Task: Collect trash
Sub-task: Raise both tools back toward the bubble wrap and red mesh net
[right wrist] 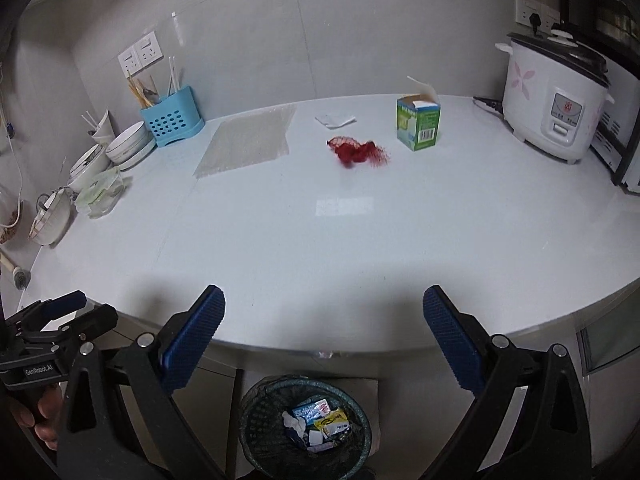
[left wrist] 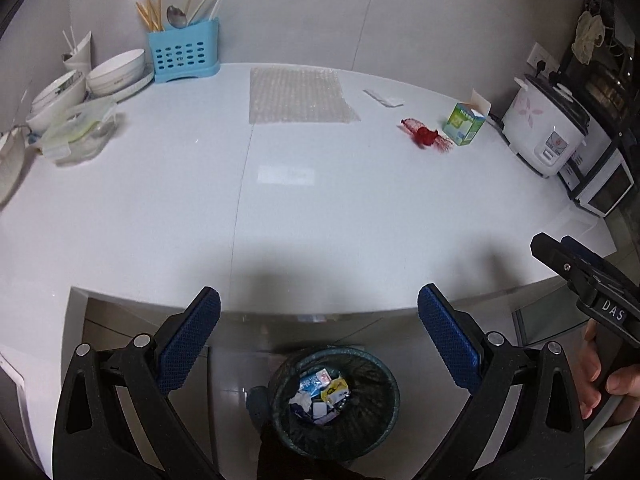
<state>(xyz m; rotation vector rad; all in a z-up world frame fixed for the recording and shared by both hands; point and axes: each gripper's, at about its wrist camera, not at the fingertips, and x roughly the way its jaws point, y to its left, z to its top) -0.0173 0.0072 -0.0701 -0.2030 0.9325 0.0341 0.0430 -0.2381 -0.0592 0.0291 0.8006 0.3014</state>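
Note:
On the white counter lie a sheet of bubble wrap (left wrist: 298, 96) (right wrist: 248, 142), a red mesh net (left wrist: 426, 135) (right wrist: 358, 151), a scrap of white paper (left wrist: 383, 97) (right wrist: 335, 119) and an opened green carton (left wrist: 464, 123) (right wrist: 419, 125). A dark mesh bin (left wrist: 334, 402) (right wrist: 306, 428) with a liner stands on the floor below the counter's front edge, holding several wrappers. My left gripper (left wrist: 319, 330) hangs open and empty above the bin. My right gripper (right wrist: 324, 330) is also open and empty, over the counter edge.
Bowls (left wrist: 116, 72), a clear food container (left wrist: 78, 130) and a blue cutlery caddy (left wrist: 184, 50) crowd the counter's left back. A white rice cooker (right wrist: 556, 100) and an appliance behind it stand at the right. A person's hand (left wrist: 596, 376) holds the other gripper's handle.

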